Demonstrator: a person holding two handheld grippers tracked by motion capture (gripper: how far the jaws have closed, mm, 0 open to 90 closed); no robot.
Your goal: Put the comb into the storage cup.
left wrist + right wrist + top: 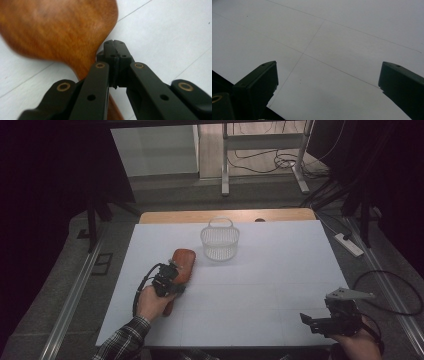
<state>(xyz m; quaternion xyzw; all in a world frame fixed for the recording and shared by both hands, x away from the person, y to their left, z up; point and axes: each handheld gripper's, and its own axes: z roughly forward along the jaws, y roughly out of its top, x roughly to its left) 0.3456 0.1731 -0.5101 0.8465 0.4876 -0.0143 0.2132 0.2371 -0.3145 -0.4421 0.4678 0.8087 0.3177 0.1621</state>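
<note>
Wooden brush [182,262]: left of centre, near white basket [220,242]; left gripper [115,48] jaws pressed together, empty, beside handle; right gripper [309,321] spread, idle. Risk: closed jaws shove brush, no grasp

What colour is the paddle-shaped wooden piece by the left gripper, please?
The wooden piece is warm reddish-brown with visible grain, clearest in the left gripper view.

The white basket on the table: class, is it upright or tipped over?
Upright. The white basket stands on the table with its open mouth up and its handle raised at the back.

Brown wooden brush [183,261] flat on white table [260,285]
</note>
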